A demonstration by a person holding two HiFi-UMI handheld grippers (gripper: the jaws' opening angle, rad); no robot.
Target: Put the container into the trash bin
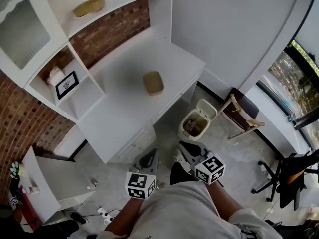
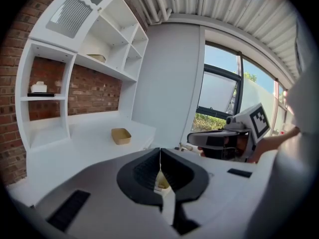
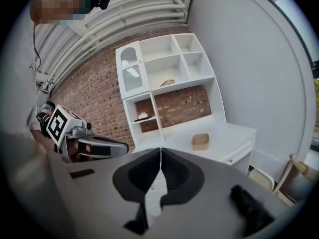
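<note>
The tan, open container [image 1: 153,82] sits alone on the white desk [image 1: 114,118]; it also shows in the left gripper view [image 2: 121,136] and the right gripper view [image 3: 201,141]. A cream trash bin [image 1: 197,123] with its lid up stands on the floor by the desk's right end. Both grippers hang over the floor in front of the desk, well short of the container. My left gripper [image 1: 148,156] [image 2: 160,153] is shut with nothing in it. My right gripper [image 1: 187,148] [image 3: 160,152] is likewise shut and empty.
A white shelf unit [image 1: 75,29] rises behind the desk, with a tan dish [image 1: 89,6] on top and a small frame [image 1: 66,84] in a cubby. A wooden chair [image 1: 241,114] stands right of the bin. A power strip [image 1: 102,213] and cables lie on the floor.
</note>
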